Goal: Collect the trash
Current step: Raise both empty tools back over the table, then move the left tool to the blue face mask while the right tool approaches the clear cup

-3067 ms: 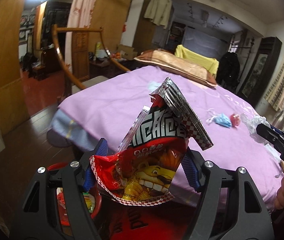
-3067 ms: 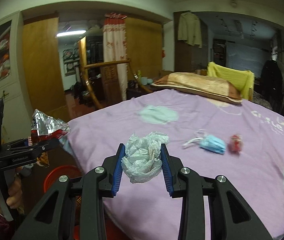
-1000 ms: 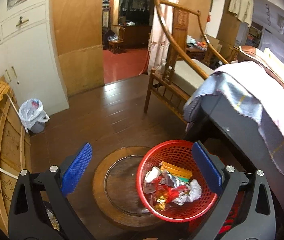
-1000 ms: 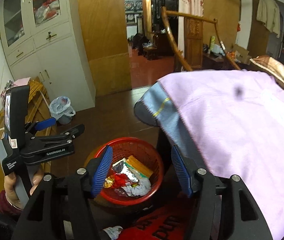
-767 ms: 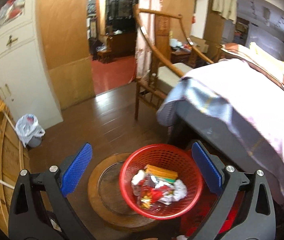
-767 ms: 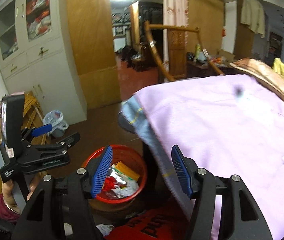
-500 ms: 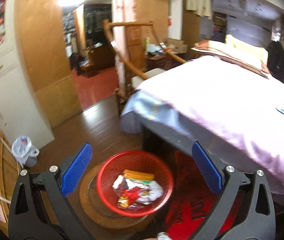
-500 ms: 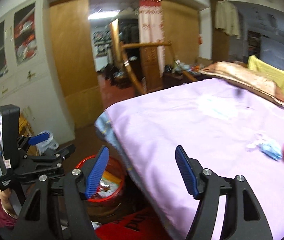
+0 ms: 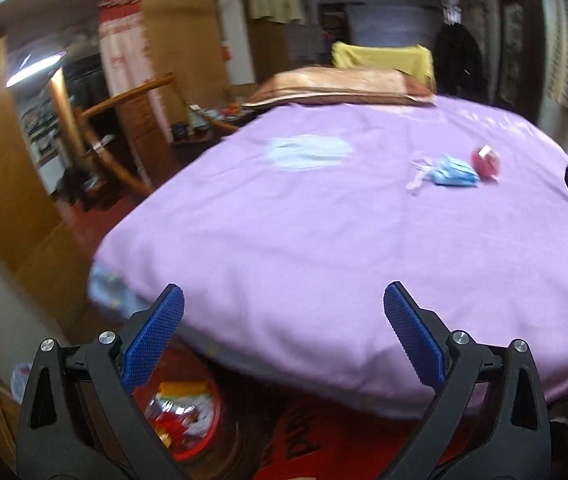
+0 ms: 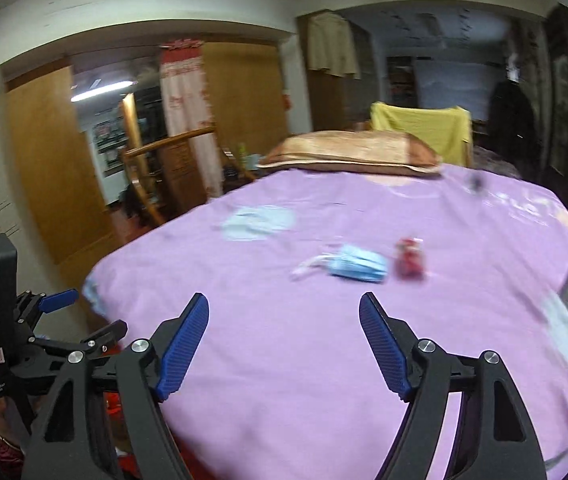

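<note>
- Left gripper [image 9: 284, 320]: jaws spread wide, nothing between the blue pads [image 9: 152, 336]. It now faces across the bed; half a second ago it looked more steeply down at the floor beside the bed. Three seconds ago it clamped a red snack bag, which is no longer held.
- Right gripper [image 10: 284, 344]: jaws likewise spread wide and empty, held above the near part of the bed. Three seconds ago a crumpled white plastic bag sat between its pads; that bag is gone from the grip.
- Red basket [image 9: 204, 436]: on the floor at the near left corner of the bed, low in the left wrist view and partly hidden behind the left gripper's finger. It holds a blurred heap of red, silver, white and orange wrappers. It has slid towards the bottom edge of the view compared with a second ago, when it filled the space between the fingers.
- Blue face mask [image 10: 357, 268] [image 9: 453, 176]: crumpled on the purple bedspread [image 10: 284, 360], its white ear loop trailing to the left; it lies ahead of the right gripper, well apart from the fingertips.
- Small red wrapper [image 10: 409, 264] [image 9: 485, 162]: just beside the mask, on its right, blurred.
- Both remaining items occupy the same spot on the bedspread as three seconds ago.
- Pillow [image 10: 351, 154]: brown-gold, across the far end of the bed.
- Both views are motion-blurred.
</note>
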`<state>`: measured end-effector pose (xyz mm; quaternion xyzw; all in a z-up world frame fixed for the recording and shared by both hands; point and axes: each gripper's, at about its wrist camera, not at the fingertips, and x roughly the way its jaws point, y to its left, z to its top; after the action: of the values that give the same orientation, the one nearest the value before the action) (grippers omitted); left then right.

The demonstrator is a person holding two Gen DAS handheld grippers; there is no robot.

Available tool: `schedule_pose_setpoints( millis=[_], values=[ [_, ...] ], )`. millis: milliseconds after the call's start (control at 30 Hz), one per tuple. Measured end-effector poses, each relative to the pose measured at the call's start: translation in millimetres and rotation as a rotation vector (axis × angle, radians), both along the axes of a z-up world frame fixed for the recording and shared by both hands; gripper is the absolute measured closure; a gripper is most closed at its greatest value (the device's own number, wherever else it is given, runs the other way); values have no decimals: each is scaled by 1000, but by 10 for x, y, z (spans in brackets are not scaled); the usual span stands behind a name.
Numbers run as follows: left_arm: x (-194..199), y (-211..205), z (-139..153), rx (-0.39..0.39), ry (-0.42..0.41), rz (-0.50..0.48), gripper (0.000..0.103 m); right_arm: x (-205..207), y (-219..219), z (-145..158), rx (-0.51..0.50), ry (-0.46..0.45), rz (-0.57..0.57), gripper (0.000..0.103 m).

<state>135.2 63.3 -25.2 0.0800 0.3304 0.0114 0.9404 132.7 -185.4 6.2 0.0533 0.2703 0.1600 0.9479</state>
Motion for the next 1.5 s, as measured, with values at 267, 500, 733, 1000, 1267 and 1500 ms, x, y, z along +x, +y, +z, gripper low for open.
schedule_pose_setpoints(
  millis=[267, 500, 733, 1000, 1267, 1500],
  values=[
    [700, -735, -154, 67, 33, -156, 7, 564, -381, -238, -82, 74, -112, 19],
    [1429, -1092, -165, 52, 87, -200, 7, 1157, -637, -412, -203, 149, -235, 14],
    [1930, -1345, -141, -28, 133, -240, 7, 1224, -827, -501, -218, 140, -285, 14],
    [2197, -1655, -292, -57, 168, -307, 7, 1258, -855, -537, -236, 152, -303, 14],
    [2314, -1505, -440, -36, 214, -263, 6, 1252, -772, -568, -272, 149, -296, 14],
    [2409, -1042, -342, -19, 133, -54, 7, 1246, -728, -604, -282, 157, -289, 14]
  ],
)
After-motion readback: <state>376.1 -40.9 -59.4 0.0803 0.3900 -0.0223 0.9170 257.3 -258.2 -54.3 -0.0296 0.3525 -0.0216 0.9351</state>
